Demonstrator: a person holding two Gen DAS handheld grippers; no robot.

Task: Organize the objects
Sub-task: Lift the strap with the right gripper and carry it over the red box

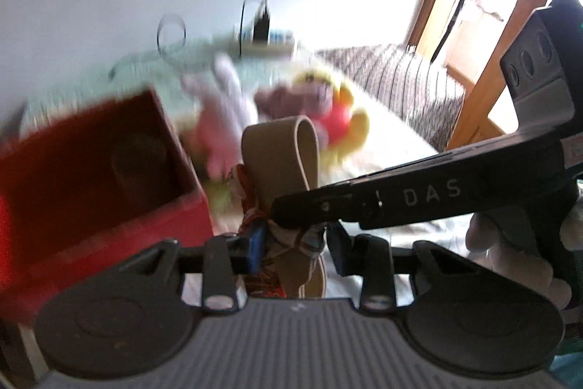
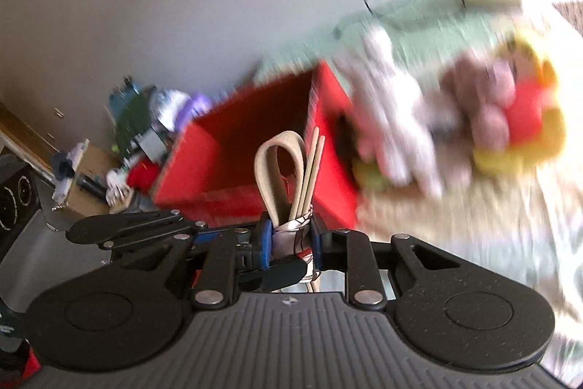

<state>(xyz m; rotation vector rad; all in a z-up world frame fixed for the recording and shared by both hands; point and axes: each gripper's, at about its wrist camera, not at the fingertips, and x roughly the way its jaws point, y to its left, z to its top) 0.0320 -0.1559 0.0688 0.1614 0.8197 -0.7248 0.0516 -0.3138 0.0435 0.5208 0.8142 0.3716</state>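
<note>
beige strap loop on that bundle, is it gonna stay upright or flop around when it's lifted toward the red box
The beige strap loop stands up by itself above the right gripper, so it is probably fairly stiff. The wrapped bundle looks soft and may sag. The thin sticks beside the loop look loose and might slide.

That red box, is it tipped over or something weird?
Yes, the red box looks tilted, though the picture is blurry. The stuffed toys lie in a heap beside it, not inside. Both the right gripper and the left gripper pinch one wrapped bundle.
</note>
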